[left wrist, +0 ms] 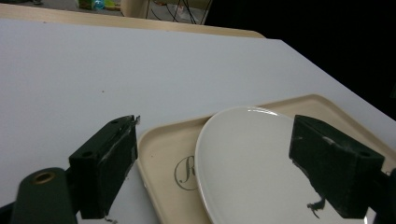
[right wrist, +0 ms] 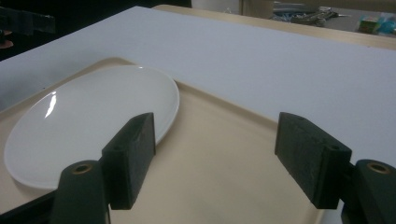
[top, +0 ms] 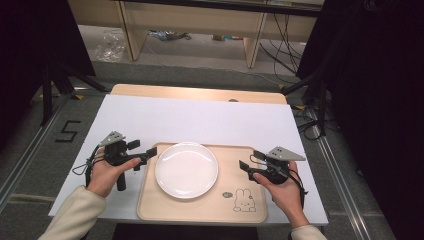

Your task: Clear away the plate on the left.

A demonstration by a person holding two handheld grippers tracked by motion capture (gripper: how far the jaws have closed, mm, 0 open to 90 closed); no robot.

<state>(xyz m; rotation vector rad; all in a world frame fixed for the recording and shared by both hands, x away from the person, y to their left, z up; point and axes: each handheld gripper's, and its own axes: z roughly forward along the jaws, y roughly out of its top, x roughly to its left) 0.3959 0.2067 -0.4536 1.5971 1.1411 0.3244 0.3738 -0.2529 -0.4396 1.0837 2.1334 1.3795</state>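
Your plate (top: pixel 186 170) sits flat in the left half of the tray (top: pixel 250 167), which lies at the near edge of the bench (top: pixel 200 120), so either hand can reach it. Your left gripper (top: pixel 146 155) hovers at the plate's left rim, jaws wide apart and holding nothing. Your right gripper (top: pixel 243 165) waits over the tray's bare side, jaws equally wide and empty, leaving room for the plate.

1. The round glossy white ceramic plate (top: pixel 186 170) is plain, without pattern.
2. The beige rectangular plastic tray (top: pixel 248 160) under the plate carries a line-drawn rabbit at its near right corner and a circled letter beside the plate.
3. The white table sheet (top: pixel 200 120) around the tray is unpatterned.
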